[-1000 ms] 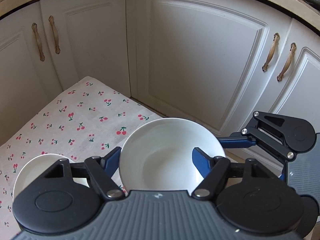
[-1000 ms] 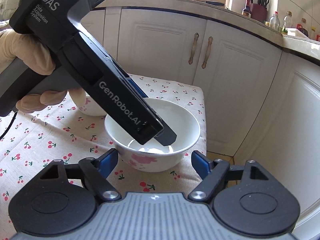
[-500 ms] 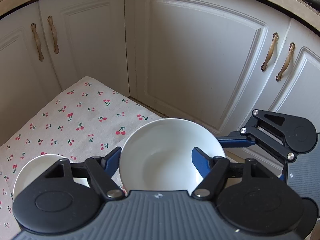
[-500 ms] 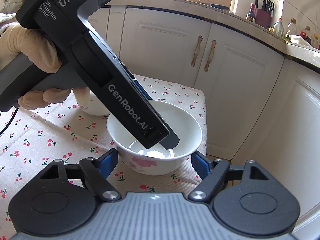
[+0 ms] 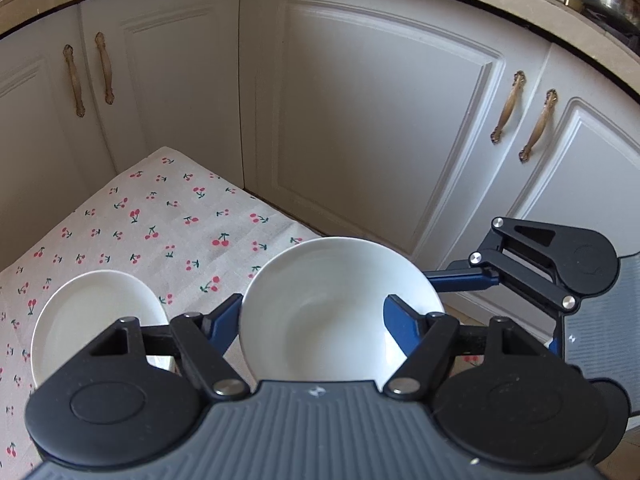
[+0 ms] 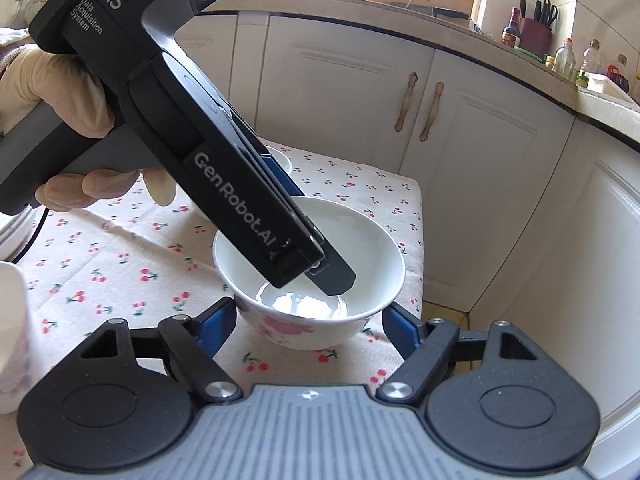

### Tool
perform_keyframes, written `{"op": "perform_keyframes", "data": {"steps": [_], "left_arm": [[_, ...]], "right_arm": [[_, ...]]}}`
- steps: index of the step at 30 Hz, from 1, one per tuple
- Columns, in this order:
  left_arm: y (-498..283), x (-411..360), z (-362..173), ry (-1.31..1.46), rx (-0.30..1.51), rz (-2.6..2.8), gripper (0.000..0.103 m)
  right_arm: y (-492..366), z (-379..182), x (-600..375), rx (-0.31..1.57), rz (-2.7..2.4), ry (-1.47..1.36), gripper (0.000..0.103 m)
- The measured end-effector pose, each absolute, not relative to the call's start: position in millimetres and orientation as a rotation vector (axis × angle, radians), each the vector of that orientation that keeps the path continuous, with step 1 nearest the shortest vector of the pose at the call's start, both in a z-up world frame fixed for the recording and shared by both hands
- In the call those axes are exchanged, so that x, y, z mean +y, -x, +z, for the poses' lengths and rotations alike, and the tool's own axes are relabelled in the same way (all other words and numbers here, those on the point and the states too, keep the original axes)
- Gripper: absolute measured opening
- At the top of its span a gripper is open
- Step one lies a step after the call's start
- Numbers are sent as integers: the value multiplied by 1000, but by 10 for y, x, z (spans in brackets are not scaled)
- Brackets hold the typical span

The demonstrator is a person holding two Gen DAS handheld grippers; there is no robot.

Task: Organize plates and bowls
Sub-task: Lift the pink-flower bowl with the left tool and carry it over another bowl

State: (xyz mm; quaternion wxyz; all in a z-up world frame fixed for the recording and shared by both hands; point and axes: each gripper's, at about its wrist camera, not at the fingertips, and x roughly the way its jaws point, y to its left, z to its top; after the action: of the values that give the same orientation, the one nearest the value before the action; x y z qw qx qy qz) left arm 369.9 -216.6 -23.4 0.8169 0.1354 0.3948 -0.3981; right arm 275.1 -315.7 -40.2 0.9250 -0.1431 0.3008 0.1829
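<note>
A white bowl (image 5: pixel 320 312) with a pink flower on its side (image 6: pixel 308 280) stands near the right corner of the cherry-print tablecloth (image 5: pixel 152 232). My left gripper (image 5: pixel 312 320) is open, one finger outside the bowl's left rim and one inside the bowl. In the right wrist view its dark body (image 6: pixel 224 184) reaches down into the bowl. My right gripper (image 6: pixel 308 320) is open, its blue fingers (image 6: pixel 216 320) beside the bowl's near side, empty. A second white bowl (image 5: pixel 96 316) stands to the left.
White cabinet doors (image 5: pixel 360 120) with bronze handles (image 5: pixel 508 108) stand close behind the table. The table's right edge (image 6: pixel 420 240) drops off beside the bowl. A white dish edge (image 6: pixel 12 336) shows at far left. Bottles (image 6: pixel 568 56) stand on the counter.
The left gripper has lowered slightly into the bowl. The right gripper has edged closer to the bowl's near side. Both stay open.
</note>
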Motion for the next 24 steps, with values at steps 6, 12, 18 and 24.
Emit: {"op": "perform_keyframes", "data": {"steps": [6, 12, 18, 24], "left_arm": [[-3440, -2034, -51, -279, 832, -857, 74], [-3174, -1894, 93, -275, 817, -865, 74], [-2920, -1734, 184, -257, 808, -857, 74], [-2661, -1581, 264, -258, 792, -826, 74]], "right_arm": [[-2521, -237, -3062, 622, 387, 291, 84], [-2278, -73, -2965, 627, 400, 279, 84], [-2041, 22, -2835, 622, 409, 297, 84], [-1829, 114, -2707, 627, 435, 288, 84]]}}
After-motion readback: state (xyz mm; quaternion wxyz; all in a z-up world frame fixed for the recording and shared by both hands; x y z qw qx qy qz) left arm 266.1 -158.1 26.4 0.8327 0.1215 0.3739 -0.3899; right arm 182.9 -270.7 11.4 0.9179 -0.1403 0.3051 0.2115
